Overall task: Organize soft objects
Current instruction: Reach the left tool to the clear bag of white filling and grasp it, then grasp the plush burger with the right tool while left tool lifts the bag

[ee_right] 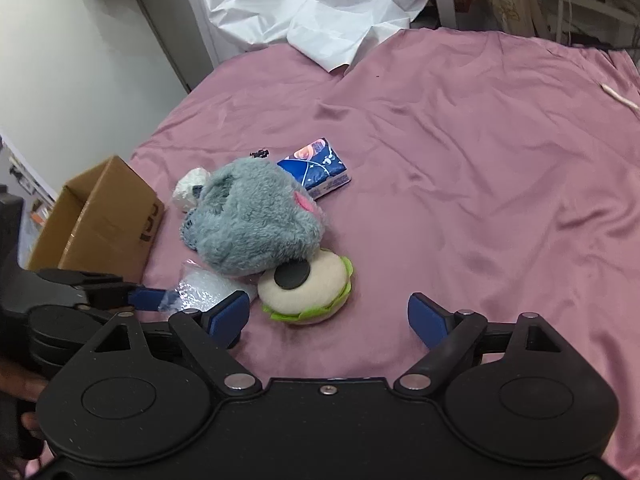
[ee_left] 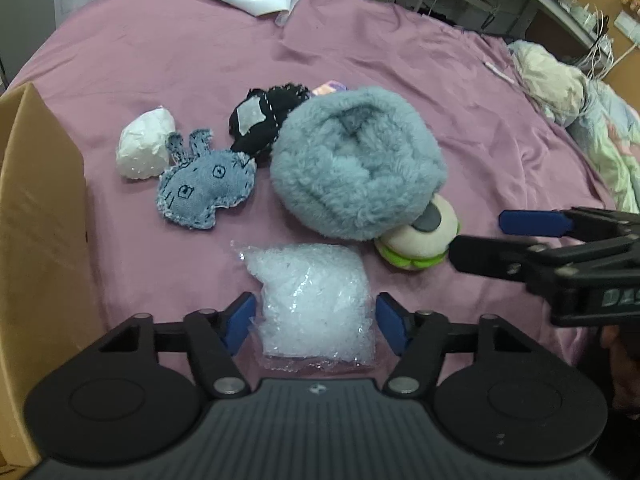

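Two pads of the left gripper [ee_left: 315,322] flank the clear plastic bag [ee_left: 310,306] without pressing it; the right gripper [ee_right: 328,316], jaws parted and empty, hangs beside the burger plush [ee_right: 306,294].

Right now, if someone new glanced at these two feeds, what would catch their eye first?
Probably the fluffy grey plush in the middle of the pink bedsheet, leaning on a burger-shaped toy. Next, the clear plastic bag sitting between the left gripper fingers, with the pads not clearly pressing it. The open cardboard box waits at the left edge.
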The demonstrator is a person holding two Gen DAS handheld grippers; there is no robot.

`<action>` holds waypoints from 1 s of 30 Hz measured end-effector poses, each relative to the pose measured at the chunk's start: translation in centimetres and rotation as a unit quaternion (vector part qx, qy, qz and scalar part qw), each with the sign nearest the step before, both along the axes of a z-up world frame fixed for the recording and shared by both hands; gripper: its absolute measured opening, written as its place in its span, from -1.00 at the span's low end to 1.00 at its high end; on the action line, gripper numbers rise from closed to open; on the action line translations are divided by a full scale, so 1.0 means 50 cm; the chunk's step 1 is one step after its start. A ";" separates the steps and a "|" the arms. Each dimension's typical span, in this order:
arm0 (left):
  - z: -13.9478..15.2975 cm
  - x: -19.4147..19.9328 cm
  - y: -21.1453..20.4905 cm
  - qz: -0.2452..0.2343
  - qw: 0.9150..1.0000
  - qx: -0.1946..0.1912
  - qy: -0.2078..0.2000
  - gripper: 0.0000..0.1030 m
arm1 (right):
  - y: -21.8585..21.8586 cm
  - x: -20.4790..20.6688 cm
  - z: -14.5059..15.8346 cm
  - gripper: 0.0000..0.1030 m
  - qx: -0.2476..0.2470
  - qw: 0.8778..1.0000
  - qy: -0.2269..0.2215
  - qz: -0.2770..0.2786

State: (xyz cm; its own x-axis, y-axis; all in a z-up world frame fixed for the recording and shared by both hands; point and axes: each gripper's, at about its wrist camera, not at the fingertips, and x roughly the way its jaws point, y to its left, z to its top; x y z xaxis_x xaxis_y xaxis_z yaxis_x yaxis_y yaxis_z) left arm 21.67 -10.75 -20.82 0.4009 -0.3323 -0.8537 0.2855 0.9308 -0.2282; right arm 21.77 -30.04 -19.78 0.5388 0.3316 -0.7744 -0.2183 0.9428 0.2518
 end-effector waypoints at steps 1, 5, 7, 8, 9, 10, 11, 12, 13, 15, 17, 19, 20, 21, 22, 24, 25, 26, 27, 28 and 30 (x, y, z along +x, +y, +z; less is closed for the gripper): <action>0.001 -0.001 0.002 0.003 1.000 -0.004 -0.001 0.11 | 0.002 0.003 -0.002 0.64 -0.004 1.000 0.000 0.001; 0.009 -0.014 0.009 0.010 1.000 -0.007 -0.011 0.01 | 0.008 0.013 -0.011 0.59 -0.009 1.000 0.004 0.000; 0.014 -0.018 0.020 0.022 1.000 -0.013 -0.012 -0.05 | 0.017 0.017 -0.015 0.57 -0.013 1.000 0.007 0.007; 0.018 -0.021 0.025 0.029 0.999 -0.016 -0.015 -0.09 | 0.022 0.018 -0.017 0.57 -0.014 1.000 0.006 0.011; 0.024 -0.023 0.030 0.034 0.999 -0.018 -0.019 -0.09 | 0.027 0.020 -0.018 0.57 -0.017 1.000 0.007 0.014; 0.029 -0.025 0.034 0.037 0.999 -0.021 -0.022 -0.10 | 0.031 0.022 -0.020 0.56 -0.020 1.000 0.008 0.016; 0.034 -0.027 0.038 0.040 0.999 -0.024 -0.025 -0.10 | 0.037 0.024 -0.020 0.54 -0.022 1.000 0.008 0.017; 0.039 -0.030 0.043 0.042 0.998 -0.028 -0.029 -0.10 | 0.041 0.026 -0.022 0.53 -0.023 1.000 0.008 0.019; 0.044 -0.032 0.045 0.045 0.998 -0.030 -0.032 -0.10 | 0.046 0.029 -0.024 0.48 -0.023 0.999 0.008 0.023; 0.052 -0.037 0.053 0.051 0.997 -0.035 -0.037 -0.10 | 0.059 0.035 -0.032 0.28 -0.036 0.999 0.012 0.033; 0.060 -0.045 0.058 0.054 0.997 -0.037 -0.042 -0.10 | 0.066 0.038 -0.032 -0.03 -0.050 0.998 0.016 0.033; 0.067 -0.054 0.064 0.054 0.997 -0.041 -0.048 -0.10 | 0.069 0.030 -0.020 -0.10 -0.051 0.998 0.014 0.032; 0.071 -0.059 0.067 0.055 0.996 -0.043 -0.051 -0.10 | 0.071 0.024 -0.014 -0.12 -0.053 0.998 0.014 0.037; 0.074 -0.063 0.069 0.056 0.996 -0.043 -0.054 -0.10 | 0.074 0.015 -0.007 -0.12 -0.056 0.997 0.014 0.042; 0.078 -0.066 0.073 0.058 0.996 -0.045 -0.057 -0.10 | 0.075 0.008 -0.003 -0.12 -0.056 0.997 0.013 0.044; 0.087 -0.074 0.082 0.064 0.995 -0.051 -0.063 -0.10 | 0.075 -0.008 0.008 -0.12 -0.053 0.997 0.010 0.046; 0.092 -0.078 0.084 0.065 0.994 -0.053 -0.067 -0.10 | 0.075 -0.016 0.014 -0.12 -0.052 0.998 0.007 0.044; 0.097 -0.082 0.087 0.065 0.994 -0.055 -0.071 -0.10 | 0.074 -0.024 0.019 -0.12 -0.051 0.998 0.004 0.042; 0.102 -0.085 0.090 0.064 0.994 -0.057 -0.074 -0.10 | 0.073 -0.029 0.023 -0.12 -0.051 0.998 0.002 0.040; 0.107 -0.089 0.093 0.063 0.993 -0.059 -0.078 -0.10 | 0.073 -0.036 0.028 -0.12 -0.049 0.998 0.001 0.038; 0.119 -0.098 0.097 0.061 0.993 -0.058 -0.088 -0.10 | 0.073 -0.048 0.036 -0.12 -0.043 0.998 -0.004 0.034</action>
